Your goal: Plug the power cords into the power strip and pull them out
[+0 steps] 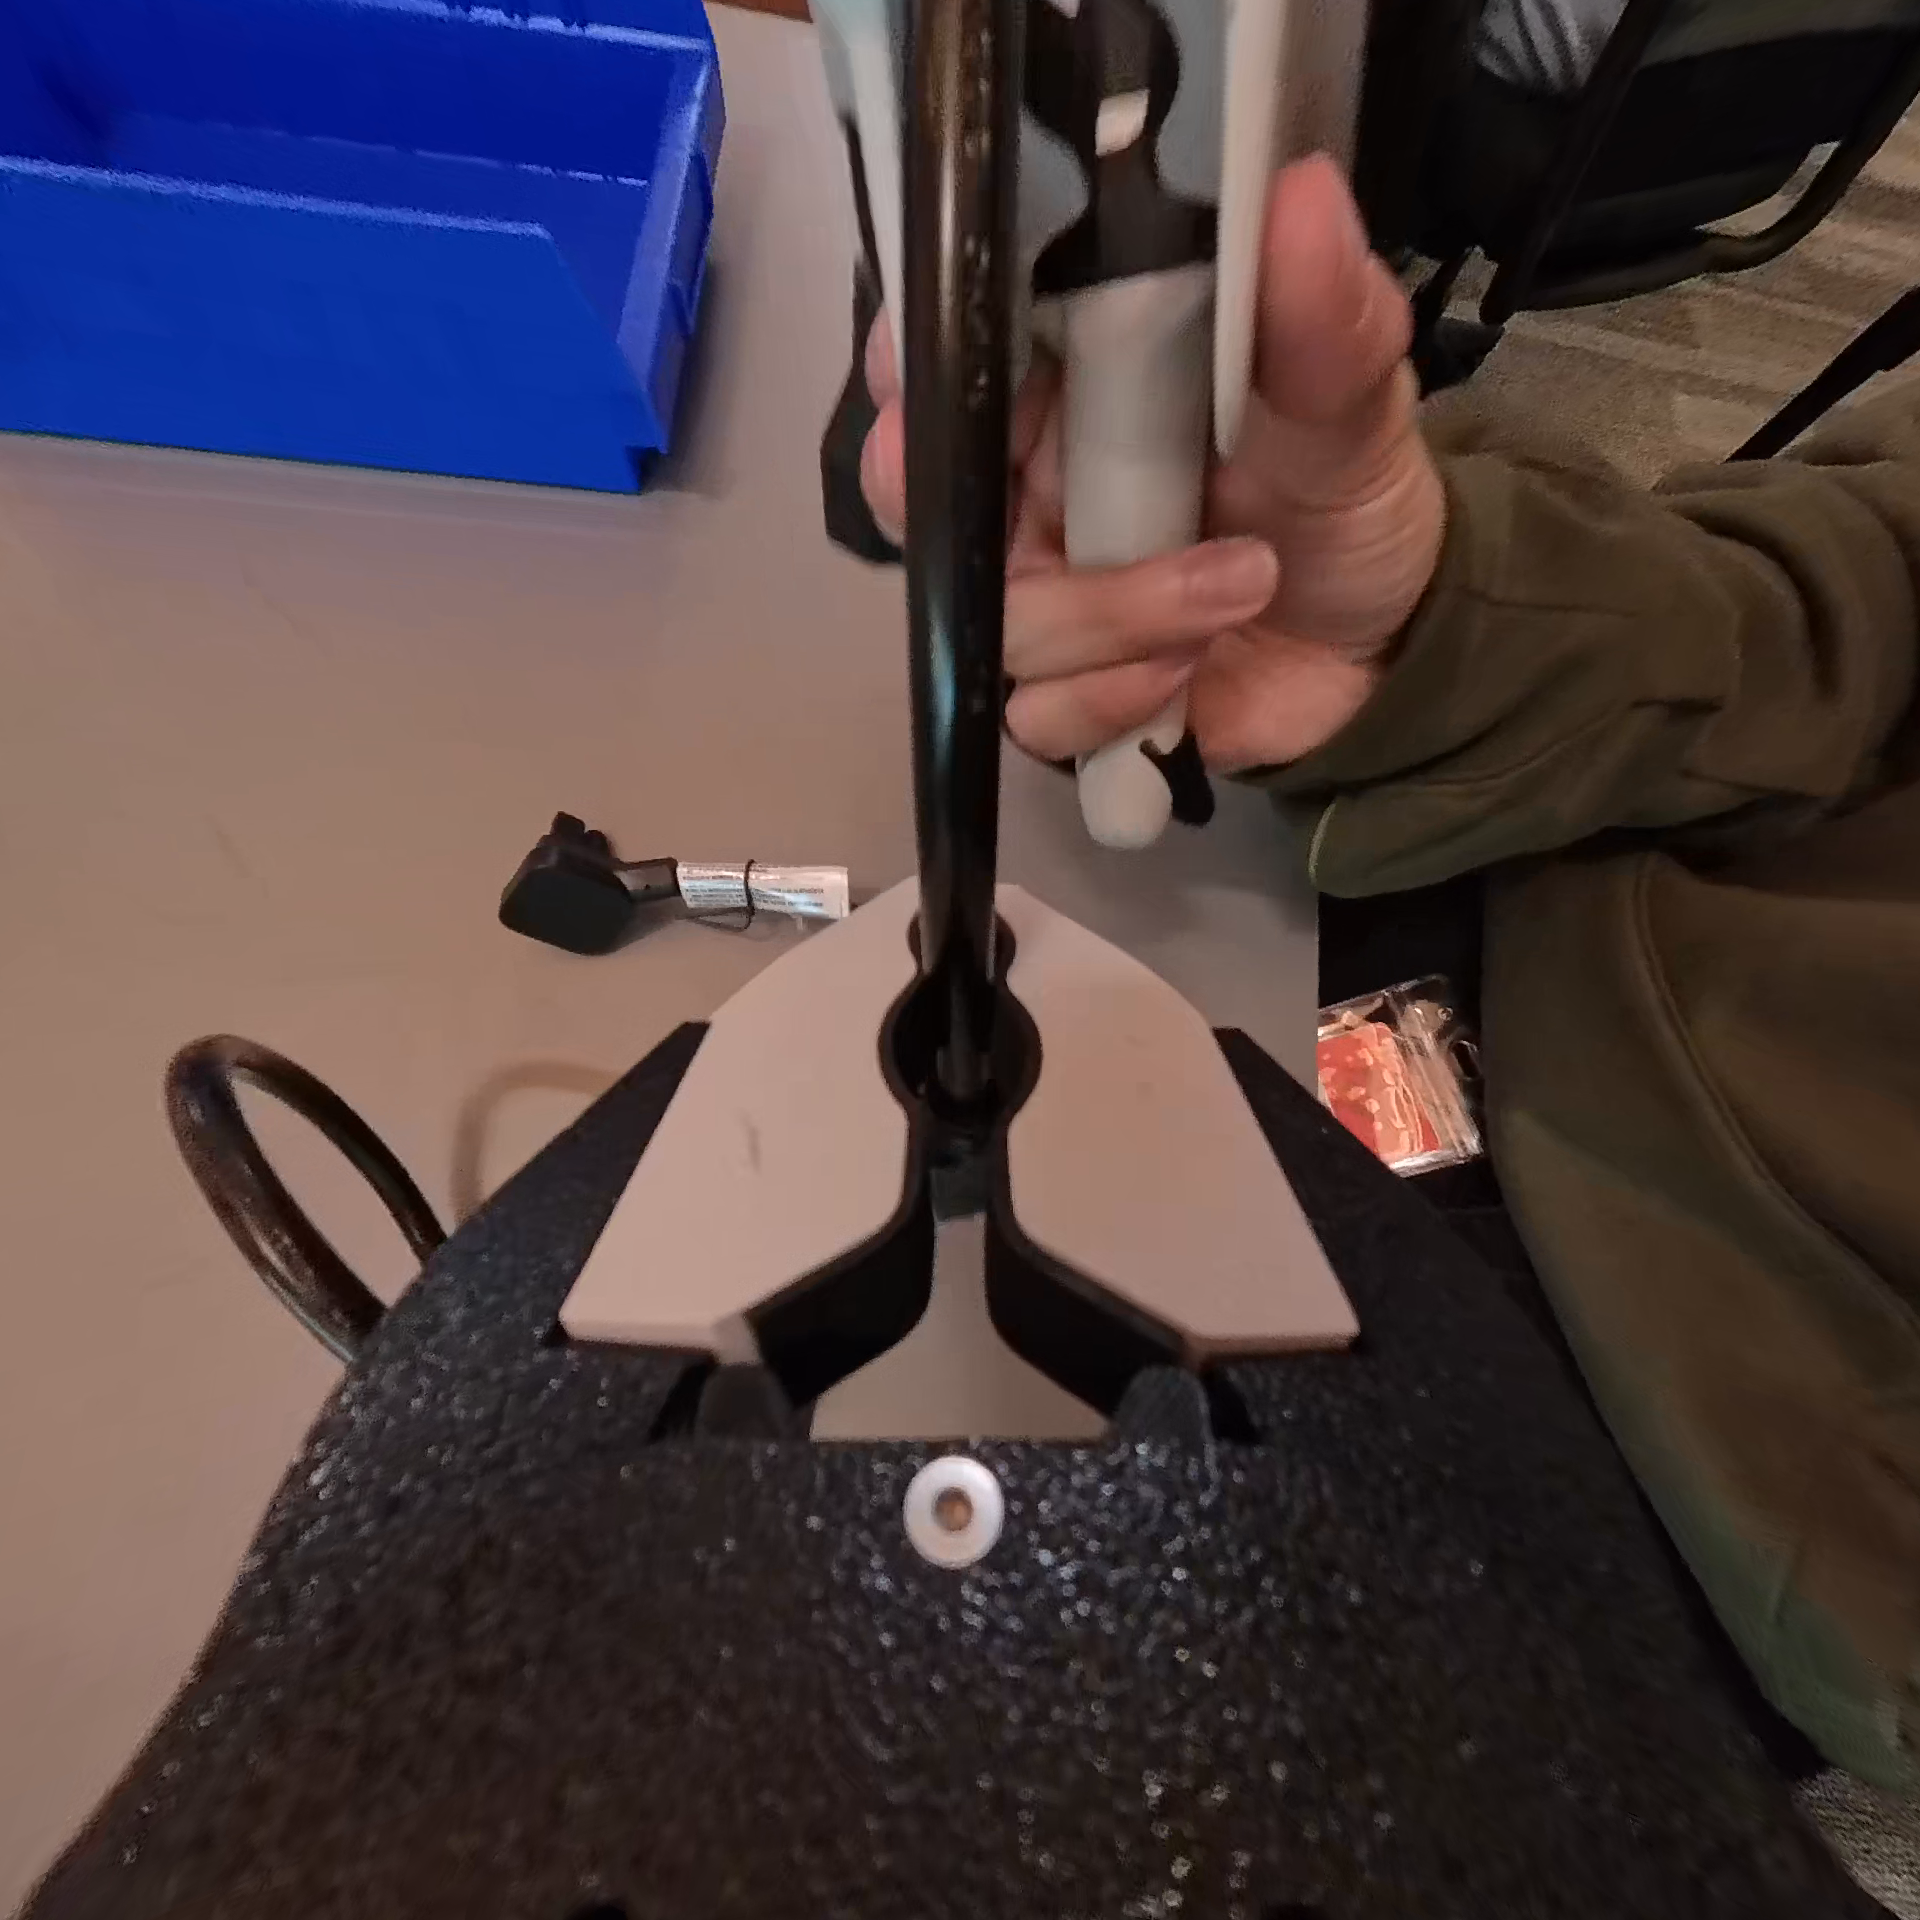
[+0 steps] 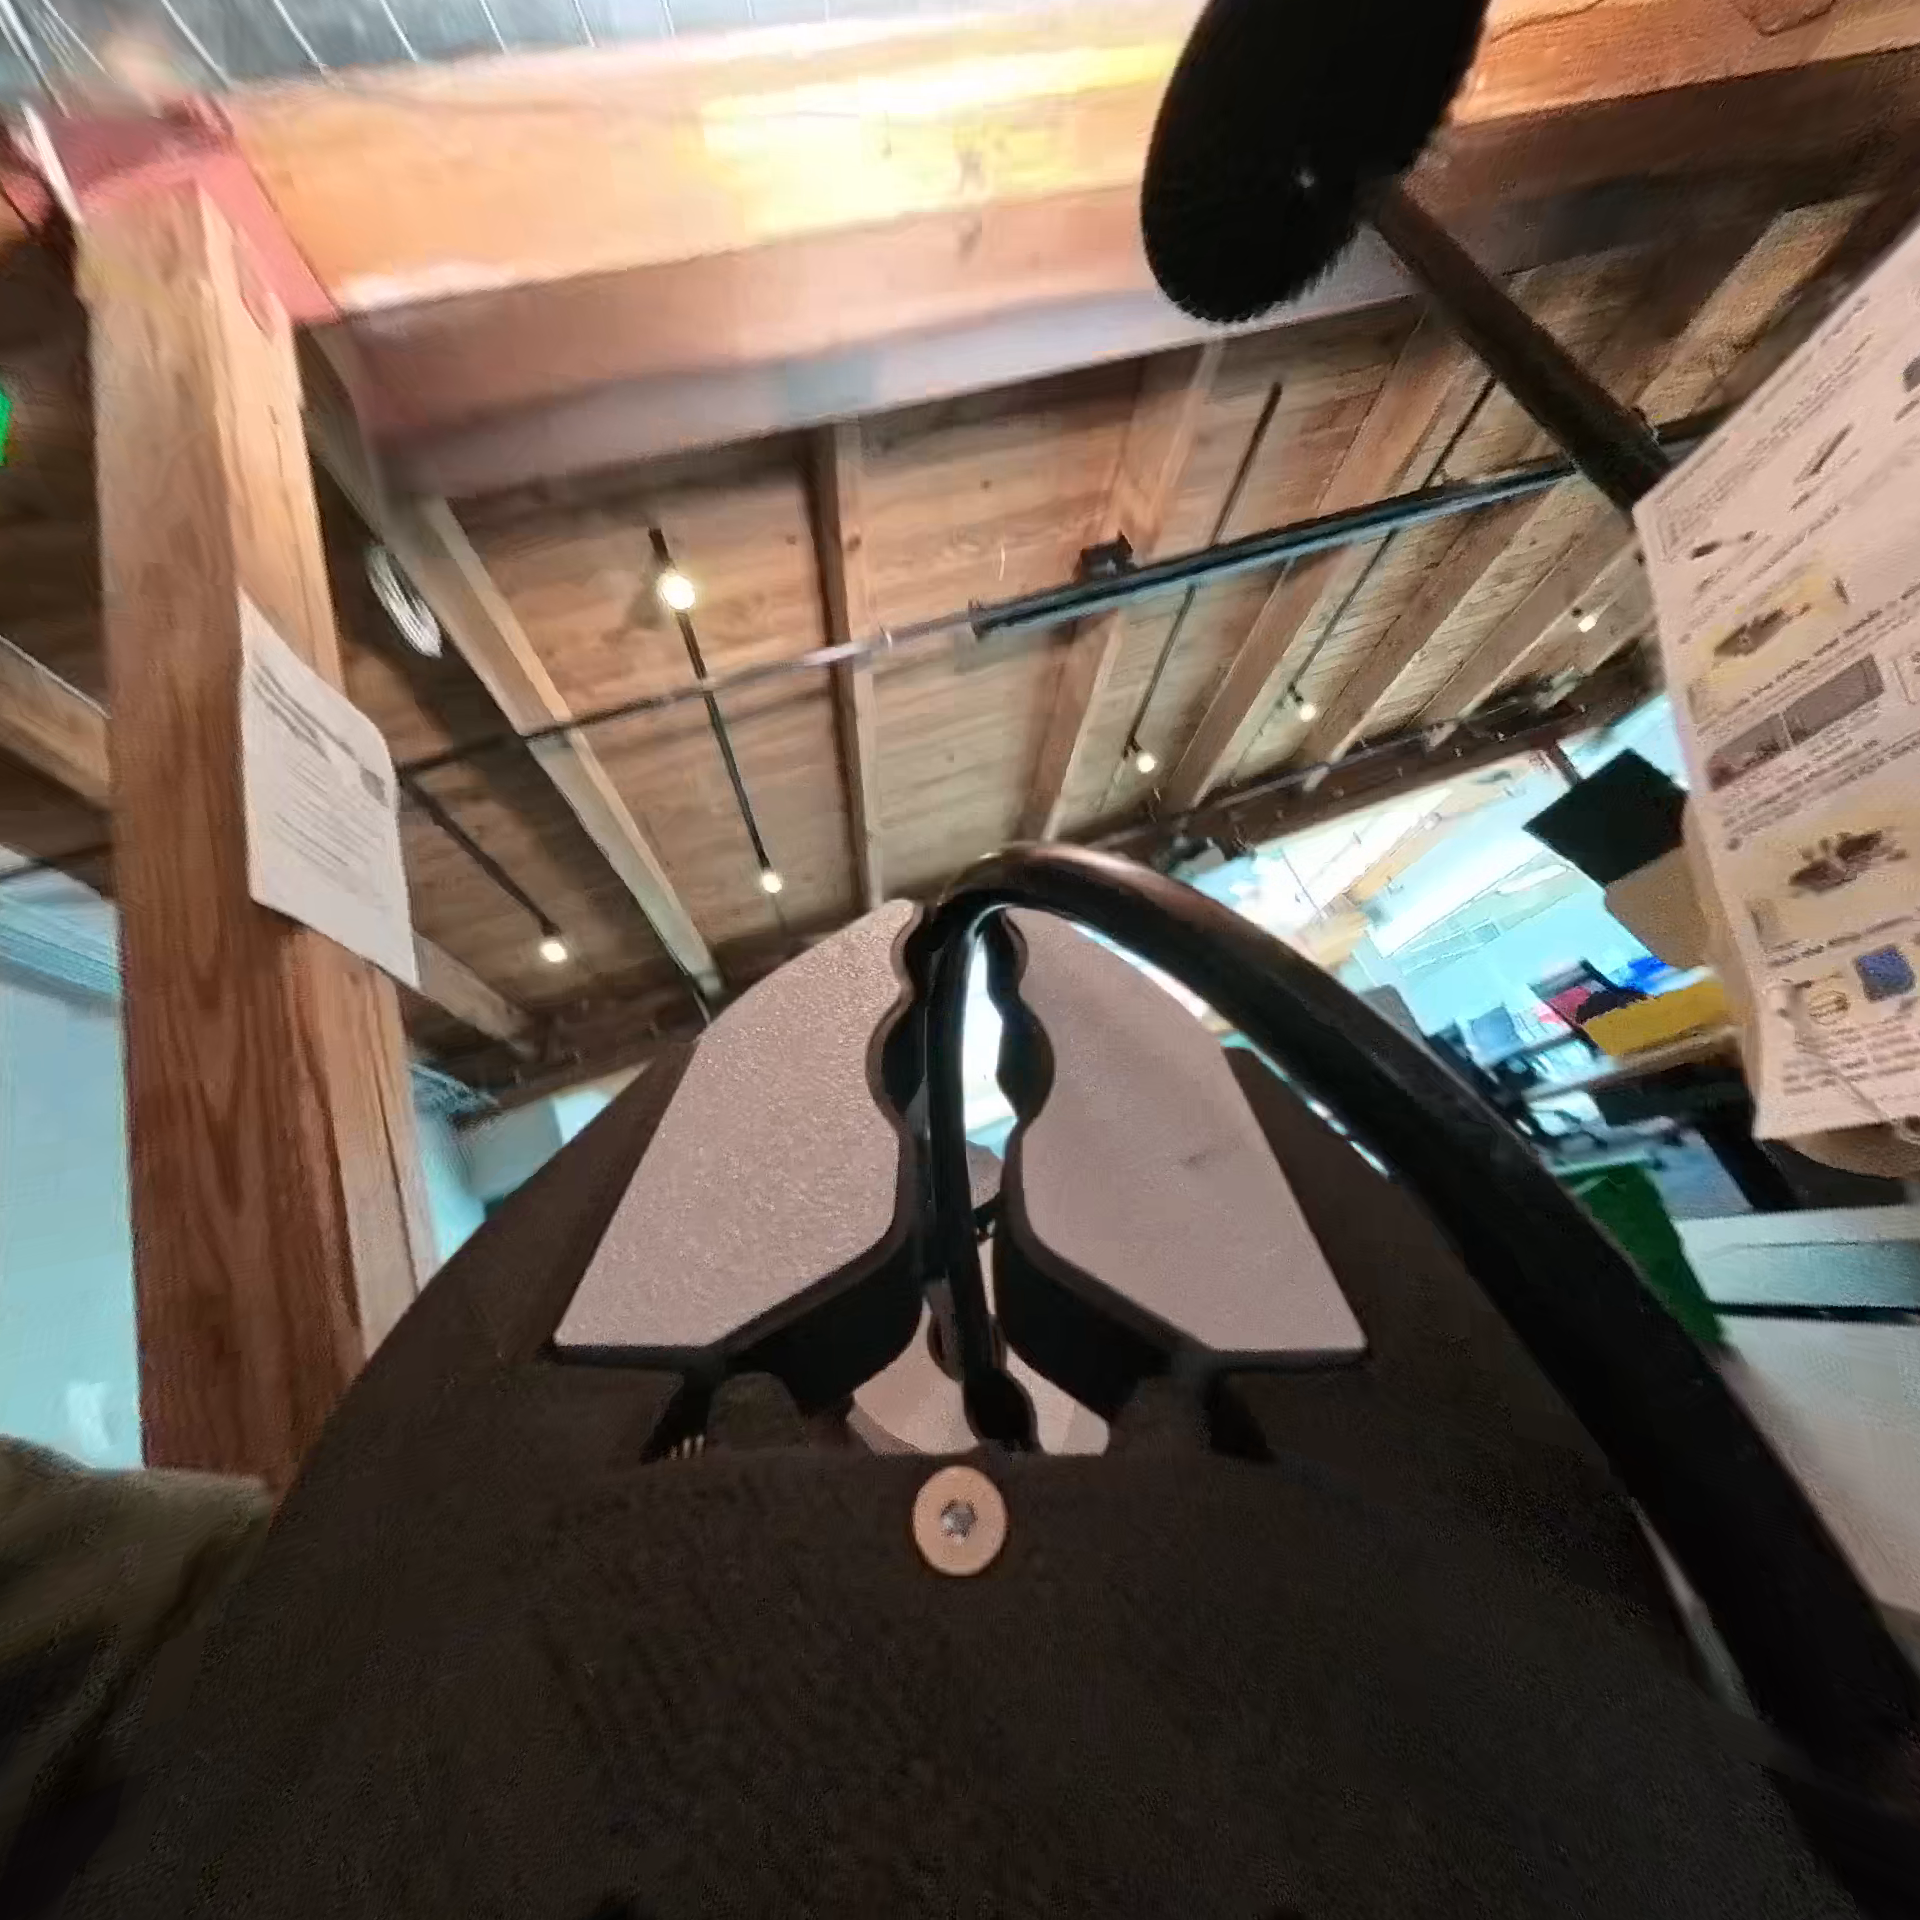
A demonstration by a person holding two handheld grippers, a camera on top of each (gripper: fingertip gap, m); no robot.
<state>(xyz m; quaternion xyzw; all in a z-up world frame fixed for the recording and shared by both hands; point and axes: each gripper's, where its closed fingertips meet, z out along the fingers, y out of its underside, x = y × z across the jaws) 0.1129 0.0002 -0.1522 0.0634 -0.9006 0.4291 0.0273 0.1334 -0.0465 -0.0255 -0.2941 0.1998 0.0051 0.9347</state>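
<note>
Above grey table (image 1: 260, 675), left gripper (image 1: 958, 1049) and right gripper (image 2: 961, 1049) both pinch black cord (image 1: 951, 520); feeding it steadily without twisting seems wise.

Left tongs (image 1: 958, 1049) nearly closed, level over the table; right tongs (image 2: 961, 997) likewise, tilted ceilingward.

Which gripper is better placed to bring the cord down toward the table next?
Left, probably. The left gripper is shut on the black cord just above the table; the right gripper, also gripping it, points at the ceiling.
</note>
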